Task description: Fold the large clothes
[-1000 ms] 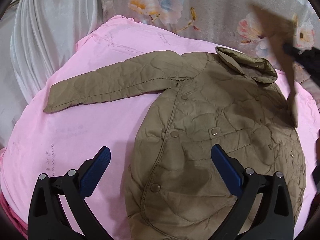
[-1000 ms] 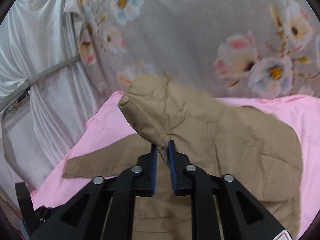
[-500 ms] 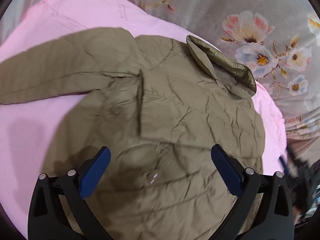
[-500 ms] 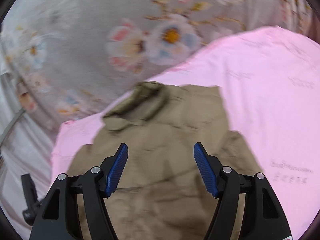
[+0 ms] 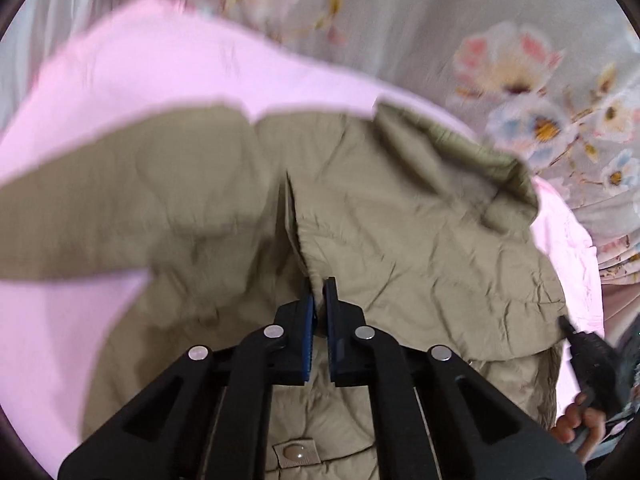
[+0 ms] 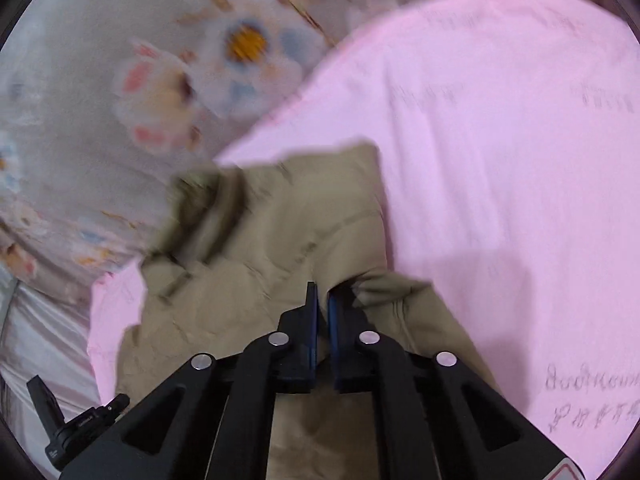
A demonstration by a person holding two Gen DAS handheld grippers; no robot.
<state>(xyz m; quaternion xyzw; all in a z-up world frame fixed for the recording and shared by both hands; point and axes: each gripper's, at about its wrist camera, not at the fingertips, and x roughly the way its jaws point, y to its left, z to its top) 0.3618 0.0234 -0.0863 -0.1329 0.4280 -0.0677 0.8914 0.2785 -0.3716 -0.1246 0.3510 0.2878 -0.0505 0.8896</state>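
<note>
A khaki quilted jacket (image 5: 420, 240) lies spread on a pink sheet (image 5: 160, 72). One sleeve (image 5: 100, 200) stretches out to the left; the collar (image 5: 460, 152) points to the far right. My left gripper (image 5: 319, 296) is shut on an edge of the folded-over cloth near the jacket's middle. In the right wrist view the jacket (image 6: 260, 260) is blurred, and my right gripper (image 6: 322, 304) is shut on a fold of its cloth near the jacket's right edge.
A grey floral curtain (image 5: 520, 60) hangs behind the bed. White drapery (image 6: 36, 340) shows at the left. The pink sheet (image 6: 500, 140) extends to the right of the jacket. A hand with the other gripper's handle (image 5: 588, 368) shows at the right edge.
Both grippers were open above the jacket half a second ago; both have now closed on its cloth. One second ago the right gripper held the sleeve up, then let it go.
</note>
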